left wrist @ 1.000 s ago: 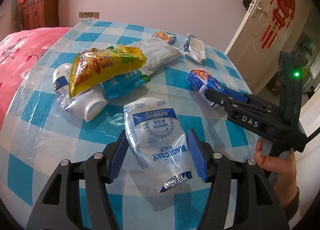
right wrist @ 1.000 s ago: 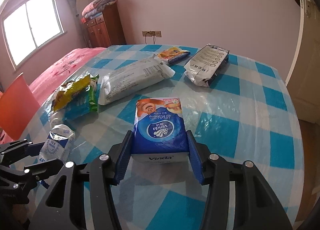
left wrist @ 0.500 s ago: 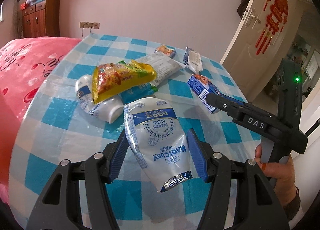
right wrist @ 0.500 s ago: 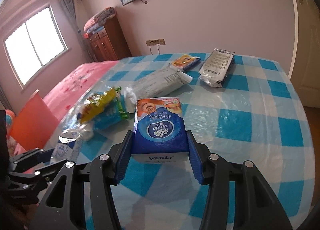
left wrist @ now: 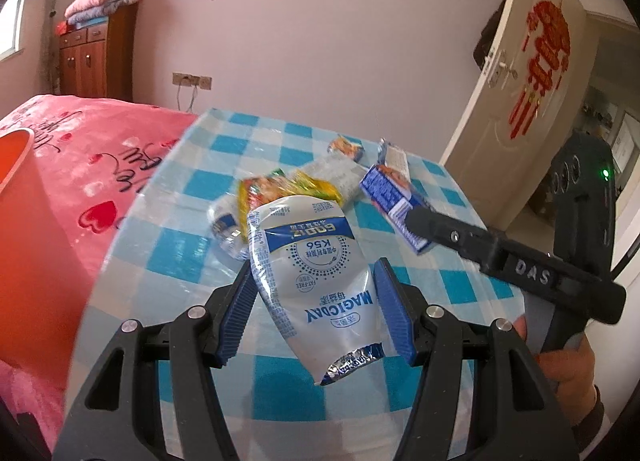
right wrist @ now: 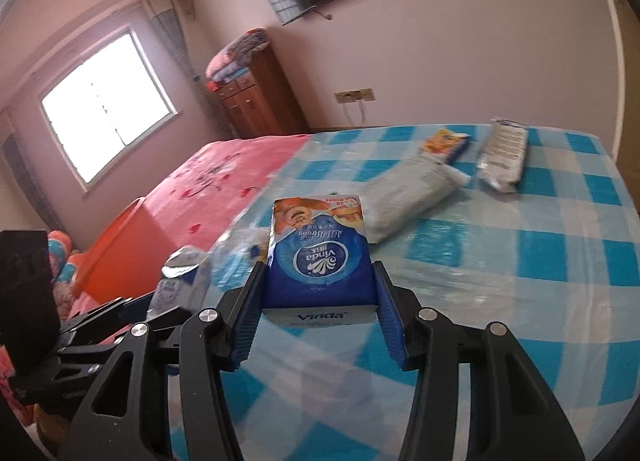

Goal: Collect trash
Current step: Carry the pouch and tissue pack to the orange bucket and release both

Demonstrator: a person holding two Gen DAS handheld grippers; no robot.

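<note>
My left gripper (left wrist: 314, 301) is shut on a white and blue milk pouch (left wrist: 310, 273), held above the checked table (left wrist: 168, 245). My right gripper (right wrist: 318, 301) is shut on a blue Vinda tissue pack (right wrist: 320, 257), also lifted off the table. In the left wrist view the right gripper (left wrist: 416, 221) shows at the right with that tissue pack (left wrist: 390, 189) in it. A yellow snack bag (left wrist: 276, 189), a white wrapper (right wrist: 408, 193), a small orange packet (right wrist: 444, 143) and a silver packet (right wrist: 502, 157) lie on the table. An orange bin (left wrist: 28, 245) stands at the left.
A bed with a pink cover (left wrist: 92, 149) runs along the table's left side. A wooden cabinet (left wrist: 96, 57) stands at the far wall, and a door (left wrist: 528, 93) at the right hangs open. A person's hand (left wrist: 560, 373) grips the right tool.
Both grippers have risen and pulled back from the table, each carrying its item. The table's litter looks smaller and farther, and the orange bin has come into view at the left.
</note>
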